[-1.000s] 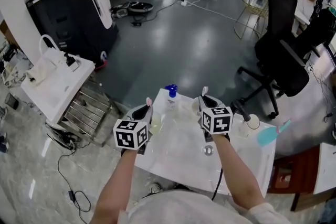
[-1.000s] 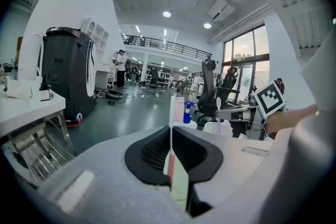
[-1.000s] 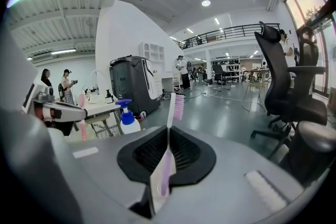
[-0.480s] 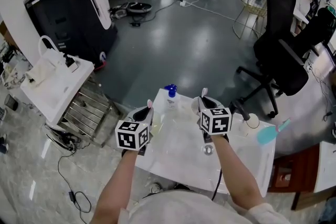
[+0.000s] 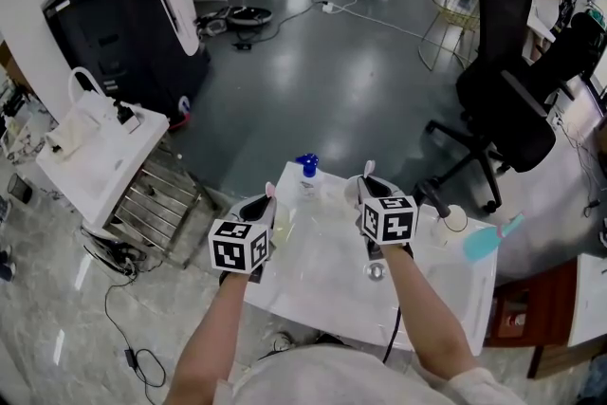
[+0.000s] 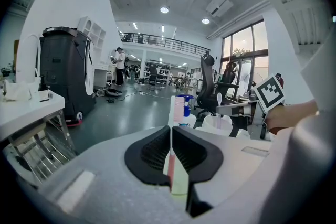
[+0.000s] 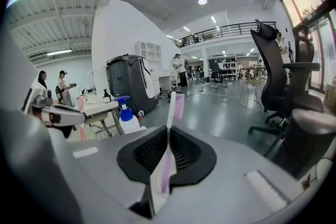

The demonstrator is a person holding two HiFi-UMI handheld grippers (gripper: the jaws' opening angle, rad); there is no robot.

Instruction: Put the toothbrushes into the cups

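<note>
Neither brush is in yet. My left gripper [image 6: 171, 149] is clamped on the pink toothbrush [image 6: 170, 113] and my right gripper [image 7: 168, 153] on the lilac toothbrush [image 7: 172, 108], both upright over the tabletop [image 5: 322, 291] near a pale cup [image 6: 216, 124]. I judge 2 placements remain.

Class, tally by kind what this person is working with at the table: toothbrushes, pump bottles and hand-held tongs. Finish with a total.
Toothbrushes: 2 (pink toothbrush in the left tongs, purple toothbrush in the right tongs)
Pump bottles: 1 (blue-topped pump bottle)
Tongs: 2
Total: 5
</note>
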